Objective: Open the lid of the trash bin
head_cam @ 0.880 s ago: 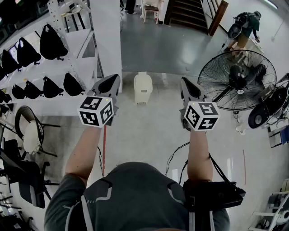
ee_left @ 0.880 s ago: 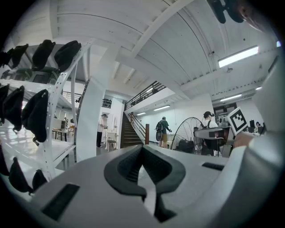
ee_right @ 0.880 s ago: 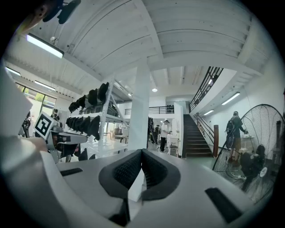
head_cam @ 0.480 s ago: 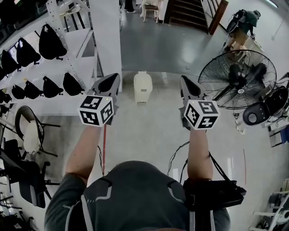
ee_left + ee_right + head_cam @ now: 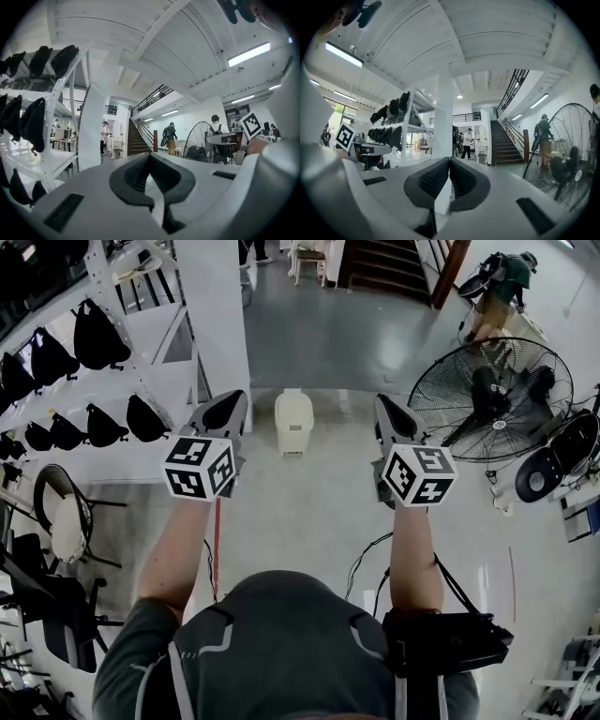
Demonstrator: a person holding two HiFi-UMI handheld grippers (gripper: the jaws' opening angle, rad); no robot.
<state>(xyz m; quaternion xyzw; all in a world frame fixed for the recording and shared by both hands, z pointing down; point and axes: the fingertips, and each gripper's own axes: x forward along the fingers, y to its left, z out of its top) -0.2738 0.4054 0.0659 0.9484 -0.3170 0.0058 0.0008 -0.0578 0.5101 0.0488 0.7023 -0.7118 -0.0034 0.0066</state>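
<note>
pale polished floor (image 5: 309, 521), darker grey and glossy toward a dark staircase (image 5: 389, 263) with black railing. square white pillar (image 5: 211, 315) at left, beside white shelving (image 5: 103, 460) hung with rows of black bags (image 5: 94, 334). black chairs (image 5: 52, 606) below the shelving. large black floor fan (image 5: 487, 399) at right, a smaller one (image 5: 544, 474) just beside it. black cables (image 5: 356, 563) and a red line (image 5: 216, 540) across the floor. overhead, white beamed ceiling (image 5: 117, 37) with long strip lights (image 5: 248, 54).
</note>
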